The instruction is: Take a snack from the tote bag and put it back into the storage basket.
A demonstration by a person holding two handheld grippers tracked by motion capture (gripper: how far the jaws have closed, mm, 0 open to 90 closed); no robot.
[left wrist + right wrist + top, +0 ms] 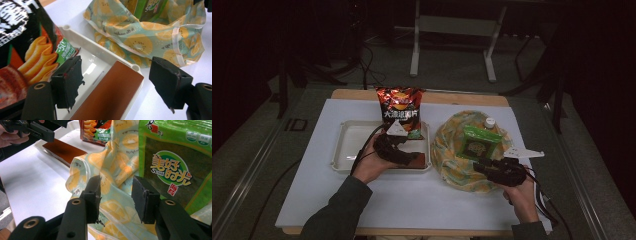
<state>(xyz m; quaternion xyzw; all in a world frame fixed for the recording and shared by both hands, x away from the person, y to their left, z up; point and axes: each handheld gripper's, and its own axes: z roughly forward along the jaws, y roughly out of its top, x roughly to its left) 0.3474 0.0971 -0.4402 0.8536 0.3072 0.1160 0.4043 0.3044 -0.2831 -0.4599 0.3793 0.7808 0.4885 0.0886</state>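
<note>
Red-orange foil bag of potato chips stands upright at the far right end of the white plastic tray, leaning toward the tray's back edge. Left gripper hovers just in front of it over the tray, jaws spread wide, nothing between them; a flat brown rectangular slab lies in the tray's near right corner under the jaws. Right gripper is at the fruit-print yellow-teal fabric bag to the tray's right, jaws parted either side of a fold of its cloth, not clamped yet by my read. Green seaweed snack packet and a white-capped bottle poke out of the bag. Risk: chip bag is free-standing and light, so a nudge from the left jaw could tip it. Thin cloth could slip from the right jaws if they close shallow.
</note>
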